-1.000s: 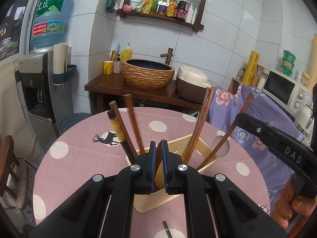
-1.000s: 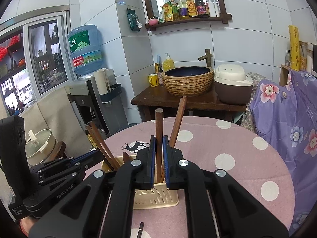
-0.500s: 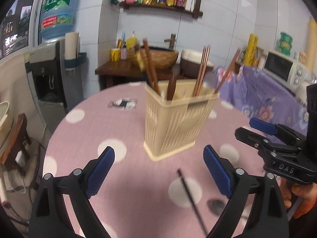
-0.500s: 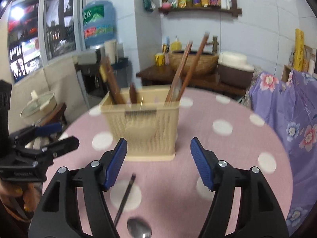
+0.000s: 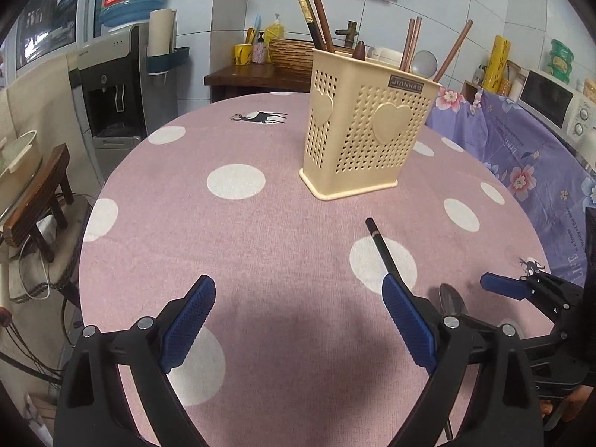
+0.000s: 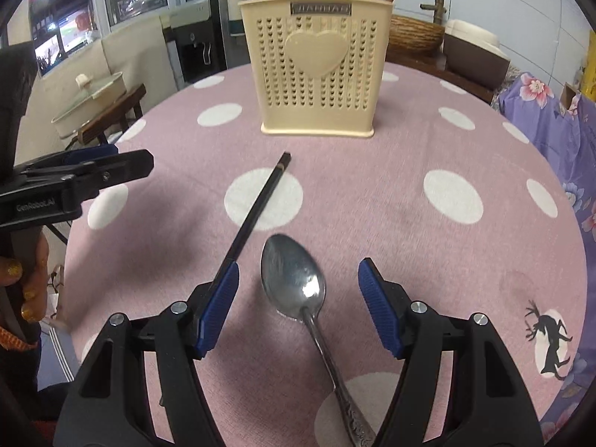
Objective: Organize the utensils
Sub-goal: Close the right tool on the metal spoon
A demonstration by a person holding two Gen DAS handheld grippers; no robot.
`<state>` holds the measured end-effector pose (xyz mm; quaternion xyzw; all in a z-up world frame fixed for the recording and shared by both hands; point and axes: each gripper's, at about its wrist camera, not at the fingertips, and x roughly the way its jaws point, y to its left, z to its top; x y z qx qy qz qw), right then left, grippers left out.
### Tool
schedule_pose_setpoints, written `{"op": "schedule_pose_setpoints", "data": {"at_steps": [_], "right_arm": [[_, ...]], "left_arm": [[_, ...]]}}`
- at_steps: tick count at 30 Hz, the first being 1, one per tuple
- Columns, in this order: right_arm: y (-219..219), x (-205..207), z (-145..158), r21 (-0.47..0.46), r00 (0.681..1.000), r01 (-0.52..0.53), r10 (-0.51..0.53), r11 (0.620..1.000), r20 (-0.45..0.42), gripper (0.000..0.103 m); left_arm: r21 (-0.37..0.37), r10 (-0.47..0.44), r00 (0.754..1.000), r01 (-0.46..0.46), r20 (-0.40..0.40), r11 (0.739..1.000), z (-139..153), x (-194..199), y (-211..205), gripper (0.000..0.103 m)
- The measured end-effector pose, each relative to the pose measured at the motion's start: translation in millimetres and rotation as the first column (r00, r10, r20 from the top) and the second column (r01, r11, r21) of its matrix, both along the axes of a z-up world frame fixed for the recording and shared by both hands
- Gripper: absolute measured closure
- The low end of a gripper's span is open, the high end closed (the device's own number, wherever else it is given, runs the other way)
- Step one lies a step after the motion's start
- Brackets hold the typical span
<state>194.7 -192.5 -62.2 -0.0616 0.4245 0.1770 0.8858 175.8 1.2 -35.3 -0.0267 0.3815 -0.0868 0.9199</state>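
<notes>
Silver metal spoon [image 6: 294,279] and black chopstick [image 6: 257,212] are lying near the cream perforated plastic holder [image 6: 316,67], both the left gripper [image 5: 298,320] and the right gripper [image 6: 298,305] gaping empty.

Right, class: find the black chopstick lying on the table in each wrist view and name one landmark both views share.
Left wrist view: the black chopstick lies right of centre, its near end hidden behind the left gripper's right finger.
Right wrist view: the chopstick runs diagonally left of centre, beside the metal spoon.
Shared landmark: the cream utensil holder.
</notes>
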Motion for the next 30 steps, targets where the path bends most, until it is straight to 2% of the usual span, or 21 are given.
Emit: {"op": "schedule_pose_setpoints", "data": {"at_steps": [8, 14, 19, 22, 30], "right_arm": [[2, 10, -13, -0.032, 0.999, 0.006, -0.008, 0.999, -0.054, 0.038], [7, 12, -13, -0.058, 0.998, -0.024, 0.021, 0.998, -0.057, 0.046], [11, 14, -11, -0.062, 0.998, -0.037, 0.034, 0.997, -0.056, 0.058], [12, 16, -11, -0.056, 0.998, -0.030, 0.027, 0.998, -0.058, 0.064], [2, 16, 0, 0.029, 0.999, 0.010, -0.008, 1.000, -0.040, 0.064]], "left_arm": [[-0.009, -0.003, 1.000, 0.003, -0.009, 1.000, -3, -4, 0, 0.013], [-0.017, -0.001, 1.000, 0.001, -0.015, 1.000, -4, -3, 1, 0.013], [-0.019, -0.004, 1.000, 0.003, -0.020, 1.000, -5, -3, 0, 0.012], [-0.022, -0.004, 1.000, 0.004, -0.025, 1.000, -5, -3, -1, 0.012], [-0.030, -0.017, 0.999, 0.017, -0.032, 0.999, -6, -2, -6, 0.012]]}}
